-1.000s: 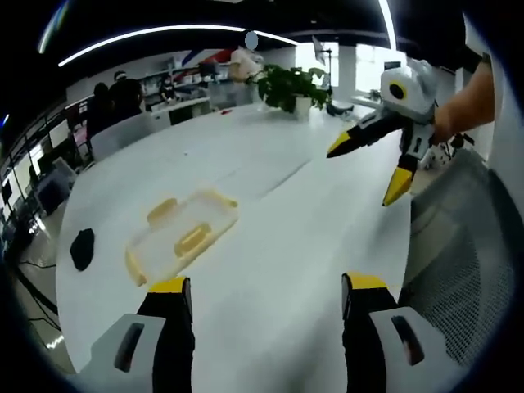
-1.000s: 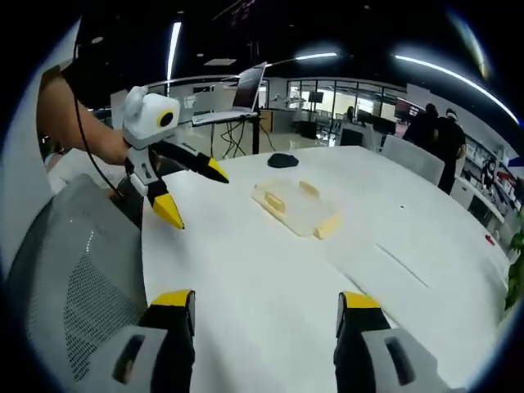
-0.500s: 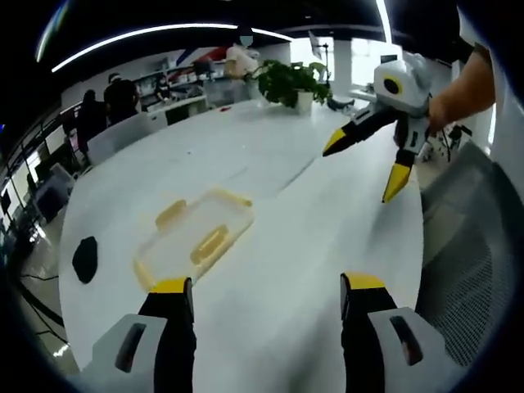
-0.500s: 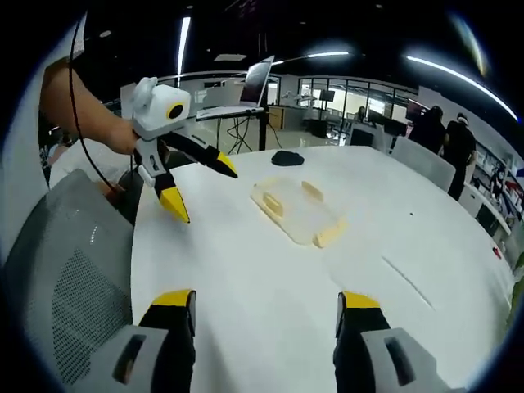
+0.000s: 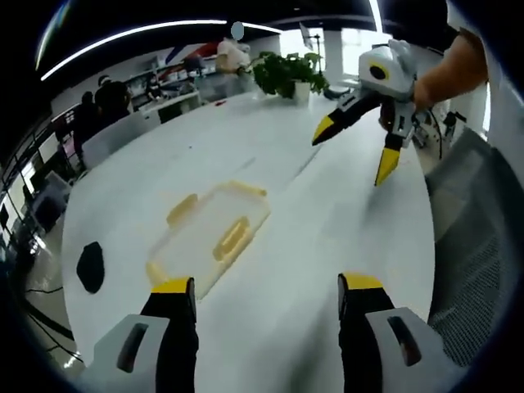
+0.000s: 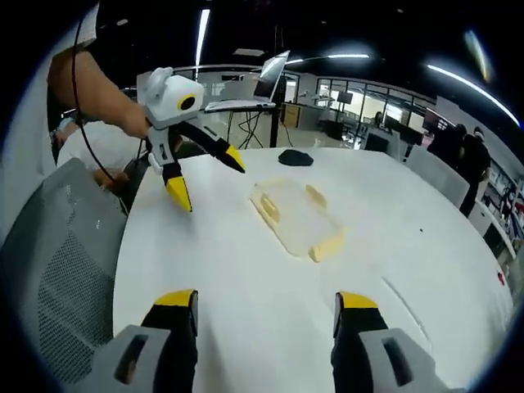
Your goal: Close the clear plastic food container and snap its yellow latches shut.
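Note:
The clear plastic food container (image 5: 209, 237) lies flat on the white table (image 5: 303, 246), with yellow latches (image 5: 182, 210) sticking out along its sides. In the left gripper view my left gripper (image 5: 267, 286) is open just short of the container's near edge, holding nothing. My right gripper (image 5: 354, 151) hangs open above the table to the far right, held by a hand. In the right gripper view the container (image 6: 295, 214) sits mid-table ahead of my open right gripper (image 6: 266, 299). My left gripper (image 6: 208, 178) hovers open to its left.
A small black object (image 5: 90, 266) lies near the table edge beyond the container, also seen as the black object (image 6: 296, 157). A grey mesh chair (image 5: 471, 237) stands by the table. A potted plant (image 5: 282, 74) and a laptop on a stand (image 6: 274, 70) are farther off, with people at the back.
Both cameras have drifted a little closer to the container, which now looks larger. The container has stayed put on the table. Both grippers remain open.

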A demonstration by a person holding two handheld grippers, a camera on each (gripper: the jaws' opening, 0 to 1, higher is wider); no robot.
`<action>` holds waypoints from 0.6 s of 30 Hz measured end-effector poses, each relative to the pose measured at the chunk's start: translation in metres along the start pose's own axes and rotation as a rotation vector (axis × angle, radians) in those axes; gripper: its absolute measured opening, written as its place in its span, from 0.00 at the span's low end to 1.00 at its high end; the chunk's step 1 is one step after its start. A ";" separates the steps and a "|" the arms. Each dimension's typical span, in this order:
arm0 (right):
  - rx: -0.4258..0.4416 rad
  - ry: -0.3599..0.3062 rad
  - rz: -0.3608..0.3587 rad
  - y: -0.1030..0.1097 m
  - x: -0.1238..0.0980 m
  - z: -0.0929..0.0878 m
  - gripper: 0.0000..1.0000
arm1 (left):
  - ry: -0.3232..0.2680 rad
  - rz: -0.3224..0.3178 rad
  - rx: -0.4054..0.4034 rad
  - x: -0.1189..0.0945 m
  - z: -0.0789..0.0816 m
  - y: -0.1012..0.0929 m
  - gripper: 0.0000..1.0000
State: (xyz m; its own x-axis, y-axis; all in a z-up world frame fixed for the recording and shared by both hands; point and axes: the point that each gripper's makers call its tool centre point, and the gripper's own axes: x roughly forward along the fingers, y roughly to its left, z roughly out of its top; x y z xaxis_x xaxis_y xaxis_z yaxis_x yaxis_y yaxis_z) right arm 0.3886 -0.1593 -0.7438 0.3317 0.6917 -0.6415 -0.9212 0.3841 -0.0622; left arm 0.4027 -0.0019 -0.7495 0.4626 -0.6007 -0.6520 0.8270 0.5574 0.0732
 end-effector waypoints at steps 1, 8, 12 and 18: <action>0.000 0.000 0.009 -0.001 0.002 0.001 0.66 | 0.006 -0.002 0.005 0.001 -0.002 0.003 0.68; -0.016 0.011 0.028 -0.012 0.013 -0.001 0.65 | 0.034 -0.006 0.031 0.005 -0.011 0.016 0.67; -0.039 0.014 0.040 -0.020 0.018 0.001 0.65 | 0.043 -0.009 0.045 0.006 -0.014 0.024 0.67; -0.096 0.028 0.067 -0.029 0.024 0.005 0.65 | 0.049 -0.015 0.070 0.008 -0.015 0.038 0.66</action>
State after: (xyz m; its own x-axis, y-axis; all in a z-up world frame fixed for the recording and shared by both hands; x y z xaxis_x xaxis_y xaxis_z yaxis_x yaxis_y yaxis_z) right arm 0.4244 -0.1506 -0.7537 0.2644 0.6957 -0.6679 -0.9567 0.2767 -0.0905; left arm 0.4327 0.0231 -0.7637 0.4352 -0.5786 -0.6898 0.8547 0.5063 0.1145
